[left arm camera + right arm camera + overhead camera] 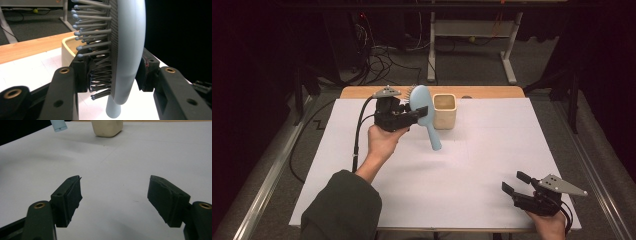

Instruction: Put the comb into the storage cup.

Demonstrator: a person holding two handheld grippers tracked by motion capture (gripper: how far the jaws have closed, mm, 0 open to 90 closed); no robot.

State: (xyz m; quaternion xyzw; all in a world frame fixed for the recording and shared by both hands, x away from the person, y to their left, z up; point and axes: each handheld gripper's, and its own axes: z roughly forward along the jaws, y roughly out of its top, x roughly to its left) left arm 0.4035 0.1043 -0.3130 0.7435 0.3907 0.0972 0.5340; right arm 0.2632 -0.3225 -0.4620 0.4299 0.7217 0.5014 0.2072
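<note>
- The left gripper (421, 113) is held up over the far left part of the table (492, 165), and its jaws are clamped on the head of a light blue hairbrush (424, 112).
- In the left gripper view the brush (130, 50) stands between the two black jaws: one pad presses into the lower bristles (92, 32), the other presses the smooth back of the head.
- The brush is off the table. In the high view its head points up and away, and its handle slants down toward the near right, ending in the air above the white sheet.
- A cream cup (445, 111) stands upright on the table just right of the brush head, near the far edge; whether the two touch cannot be told.
- In the left gripper view the cup's rim (68, 42) shows behind the bristles, with the wooden table edge beyond it.
- The right gripper (514, 182) rests at the near right corner of the table, well apart from brush and cup.
- Its jaws stand wide apart with nothing between them; bare white sheet shows in the gap in the right gripper view (115, 192).
- That view also catches the tip of the brush handle (59, 125) and the base of the cup (107, 128) far off at the top.
</note>
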